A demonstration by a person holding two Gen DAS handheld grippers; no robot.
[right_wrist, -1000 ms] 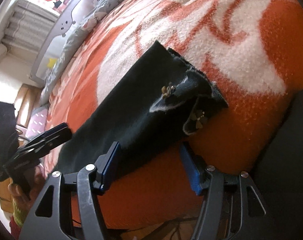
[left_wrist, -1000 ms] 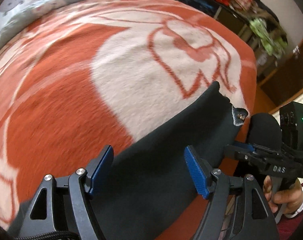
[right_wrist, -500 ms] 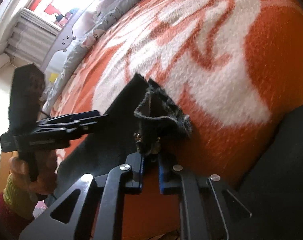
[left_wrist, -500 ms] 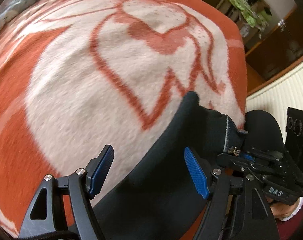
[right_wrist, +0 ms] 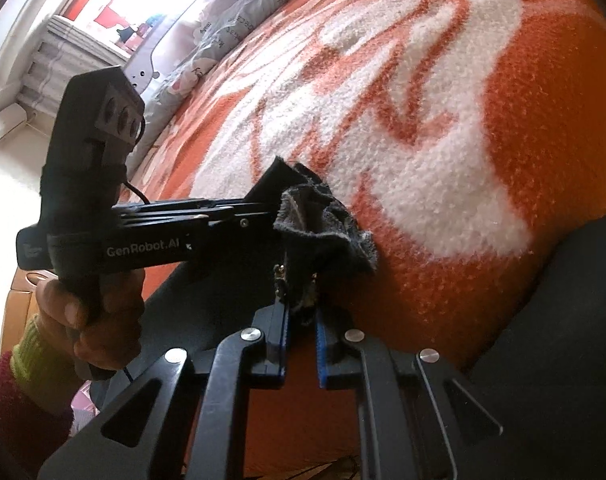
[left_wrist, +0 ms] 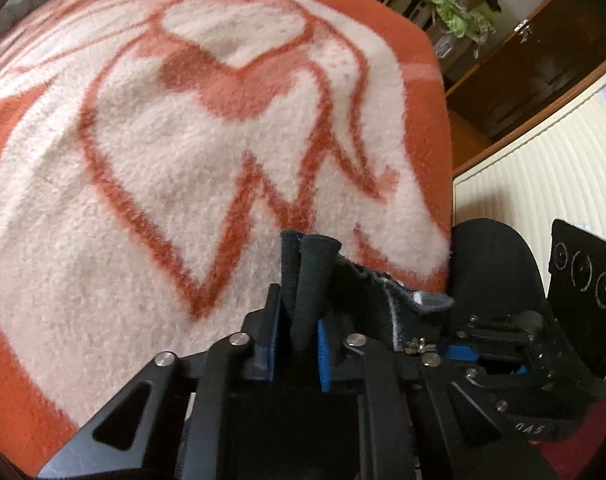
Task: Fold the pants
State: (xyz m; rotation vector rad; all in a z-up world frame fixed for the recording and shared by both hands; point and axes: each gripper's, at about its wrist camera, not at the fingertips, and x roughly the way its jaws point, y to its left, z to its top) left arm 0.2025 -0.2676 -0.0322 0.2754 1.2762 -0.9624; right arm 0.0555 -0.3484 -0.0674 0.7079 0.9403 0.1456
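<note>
Two grippers, both clamped on dark fabric. Left gripper [left_wrist: 297, 350] pinching a bunched fold of the black pants [left_wrist: 309, 280] between its blue pads [left_wrist: 323, 350], fold standing up past the fingertips toward 12 o'clock. Right gripper [left_wrist: 459, 350] lying crosswise at 3 o'clock of the left wrist view, just beside the left one, biting the grey-lined waistband edge near a small metal ornament [left_wrist: 417, 346].

From the right wrist view: right gripper [right_wrist: 301, 334] closed on a crumpled waistband corner of the pants [right_wrist: 323, 224], blue pads [right_wrist: 321, 346] pressed against cloth, fuzzy grey lining turned outward. Left gripper [right_wrist: 263, 208] reaching in from 9 o'clock, fingers closed on the same garment just beside the crumpled corner. Left hand [right_wrist: 89, 312] wrapped round its handle at 8 o'clock, sleeve cuff red and yellow-green.

Pants raised at the gripped end, remainder trailing down toward 7 o'clock over the near edge of an orange-and-white blanket [right_wrist: 443, 132]. Blanket spread across the bed, filling the frame from 10 to 2 o'clock. Grey pillow [right_wrist: 239, 28] at 11 o'clock, bright window [right_wrist: 115, 4] beyond. Dark wooden cabinet [left_wrist: 543, 68] and green clothing pile [left_wrist: 459, 4] at 1 o'clock of the left wrist view.
</note>
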